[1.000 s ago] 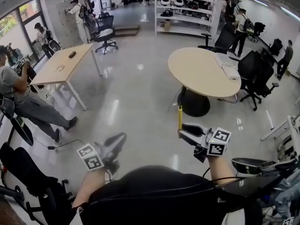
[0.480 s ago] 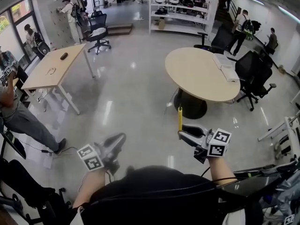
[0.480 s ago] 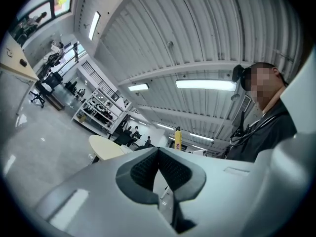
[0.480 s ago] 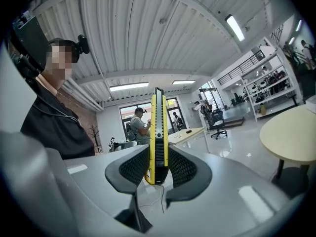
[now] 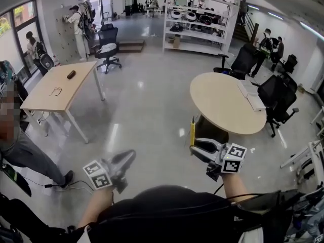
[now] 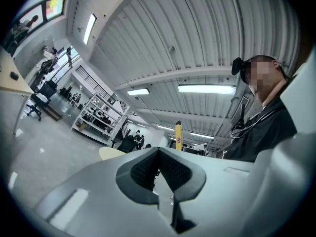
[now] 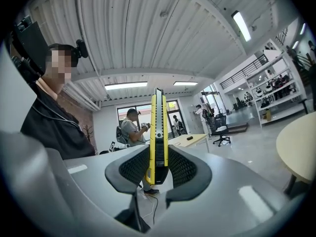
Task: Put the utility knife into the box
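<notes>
A yellow utility knife (image 5: 193, 130) stands upright in my right gripper (image 5: 194, 147), held in the air in front of my chest. In the right gripper view the knife (image 7: 158, 132) sits between the ribbed black pads (image 7: 134, 168), which press on both of its sides, so the right gripper (image 7: 158, 168) is shut on it. My left gripper (image 5: 128, 156) hangs at lower left with its jaws together and nothing in them. The left gripper view shows that gripper (image 6: 158, 163) shut, with the knife (image 6: 178, 135) beyond it. No box shows in any view.
A round beige table (image 5: 228, 103) with papers stands ahead to the right, with black office chairs (image 5: 277, 97) by it. A rectangular table (image 5: 58, 87) is at the left, white shelves (image 5: 197, 19) at the back. A person (image 5: 15, 140) sits at the far left; others stand further off.
The head view has swung a little: the round table sits further right, and the seated person has slid towards the left edge. Both grippers keep their places, the knife still upright in the right one.
</notes>
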`<action>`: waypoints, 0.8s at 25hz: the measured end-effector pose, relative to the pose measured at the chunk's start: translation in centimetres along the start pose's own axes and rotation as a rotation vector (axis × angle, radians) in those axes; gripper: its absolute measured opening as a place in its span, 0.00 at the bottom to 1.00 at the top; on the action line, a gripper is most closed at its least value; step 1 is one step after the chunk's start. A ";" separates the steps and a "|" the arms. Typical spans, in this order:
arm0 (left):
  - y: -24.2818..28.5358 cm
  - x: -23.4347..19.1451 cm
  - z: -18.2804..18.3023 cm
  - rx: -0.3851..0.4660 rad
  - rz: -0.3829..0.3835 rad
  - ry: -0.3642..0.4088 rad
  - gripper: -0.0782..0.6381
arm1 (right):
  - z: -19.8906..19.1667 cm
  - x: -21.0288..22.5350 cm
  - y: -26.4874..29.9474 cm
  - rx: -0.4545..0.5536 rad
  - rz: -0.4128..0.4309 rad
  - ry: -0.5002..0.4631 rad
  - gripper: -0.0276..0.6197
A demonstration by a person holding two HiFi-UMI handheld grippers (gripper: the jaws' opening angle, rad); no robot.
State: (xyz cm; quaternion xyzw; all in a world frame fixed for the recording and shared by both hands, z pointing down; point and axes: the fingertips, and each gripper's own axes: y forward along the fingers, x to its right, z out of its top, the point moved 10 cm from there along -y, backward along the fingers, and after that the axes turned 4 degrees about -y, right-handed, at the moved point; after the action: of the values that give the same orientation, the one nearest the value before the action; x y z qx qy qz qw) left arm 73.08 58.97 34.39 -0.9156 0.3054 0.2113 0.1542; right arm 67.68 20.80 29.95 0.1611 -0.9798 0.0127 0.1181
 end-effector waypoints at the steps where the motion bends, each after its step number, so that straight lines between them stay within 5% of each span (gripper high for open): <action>1: -0.3 -1.2 0.5 -0.001 0.001 -0.001 0.11 | 0.1 0.4 1.4 -0.004 0.007 -0.004 0.25; 10: 0.5 -8.6 2.3 0.000 0.036 -0.042 0.11 | 0.1 7.0 6.6 -0.023 0.002 0.049 0.25; 20: 10.7 -13.3 4.1 0.002 0.153 0.013 0.11 | 2.2 22.4 7.7 0.018 0.129 0.051 0.25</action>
State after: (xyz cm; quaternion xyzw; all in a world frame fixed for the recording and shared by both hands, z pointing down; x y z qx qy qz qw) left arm 55.57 59.07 35.59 -0.8908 0.3755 0.2163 0.1366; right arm 44.13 21.00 33.22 0.0982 -0.9846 0.0334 0.1404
